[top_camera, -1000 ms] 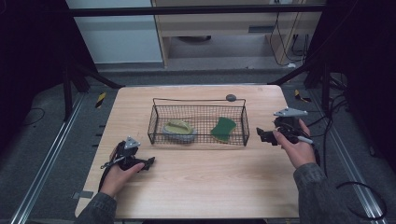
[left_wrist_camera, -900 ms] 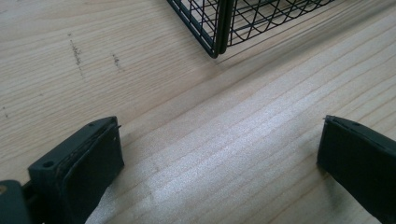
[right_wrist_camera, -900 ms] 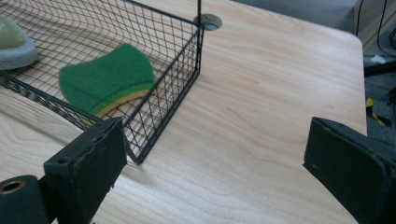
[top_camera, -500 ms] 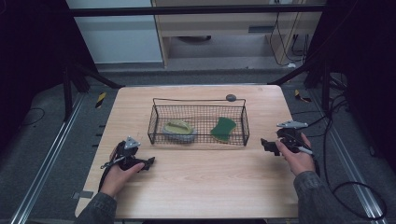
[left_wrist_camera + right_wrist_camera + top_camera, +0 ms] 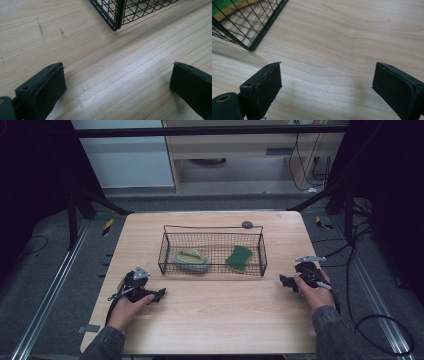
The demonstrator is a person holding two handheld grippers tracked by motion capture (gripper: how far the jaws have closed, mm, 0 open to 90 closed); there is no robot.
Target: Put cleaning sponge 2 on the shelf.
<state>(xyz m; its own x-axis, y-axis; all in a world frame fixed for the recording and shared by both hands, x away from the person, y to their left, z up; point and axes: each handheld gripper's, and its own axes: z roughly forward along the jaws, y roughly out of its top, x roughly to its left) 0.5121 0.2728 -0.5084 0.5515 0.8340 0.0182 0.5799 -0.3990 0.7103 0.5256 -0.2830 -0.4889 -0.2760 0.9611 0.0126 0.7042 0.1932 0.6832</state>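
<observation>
A wire basket (image 5: 212,251) is seen at the middle of a wooden bench (image 5: 215,320), with a green sponge (image 5: 239,258) propped against its right end and a yellow-green pad on a grey base (image 5: 192,259) lying toward its left. The left gripper (image 5: 159,295) is held low on the bench just before the basket's near-left corner, and the right gripper (image 5: 283,280) is held just off the basket's near-right corner. Both are pointed inward, apparently so that either hand can be brought to the basket from its own side.

In the left gripper view the fingers (image 5: 42,90) are set wide apart over bare wood, nothing between them, with a corner of the basket (image 5: 116,15) ahead. In the right gripper view the fingers (image 5: 262,87) are likewise spread wide and empty, and a basket corner (image 5: 249,32) is caught at upper left with a strip of green and yellow (image 5: 227,6) behind the mesh.

Much is cut off. Most of the basket's contents are left outside both gripper views, and the outer finger in each is clipped by the frame edge. What the grey-based item is cannot be made out through the wire. A small dark object (image 5: 247,224) sits beyond the basket's far rim; its nature cannot be told.
</observation>
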